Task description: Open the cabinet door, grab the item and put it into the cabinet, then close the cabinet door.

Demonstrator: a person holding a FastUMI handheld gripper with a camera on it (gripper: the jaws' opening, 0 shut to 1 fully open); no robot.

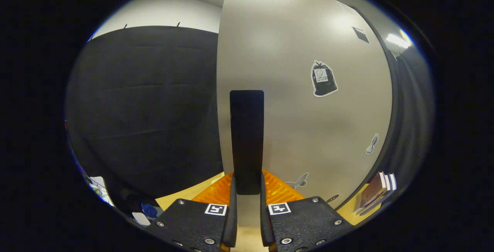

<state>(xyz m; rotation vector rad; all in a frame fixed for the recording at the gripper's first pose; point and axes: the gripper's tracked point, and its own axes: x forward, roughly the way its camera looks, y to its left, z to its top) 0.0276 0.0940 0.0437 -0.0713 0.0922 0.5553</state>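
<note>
I am clamping my tool (pixel 247 190) on the black handle (pixel 247 136) of the grey cabinet door (pixel 308 120), both fingers pressing its lower end, and I am risking a slip if I pull off-axis, since the grip sits so low

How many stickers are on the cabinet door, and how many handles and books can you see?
Stickers on the grey cabinet door: 6, the largest a black bag shape
Black handle, gripped between the claw's two fingers: 1
Books stacked beside the cabinet: 3, as best I can tell
Total: 10
</note>
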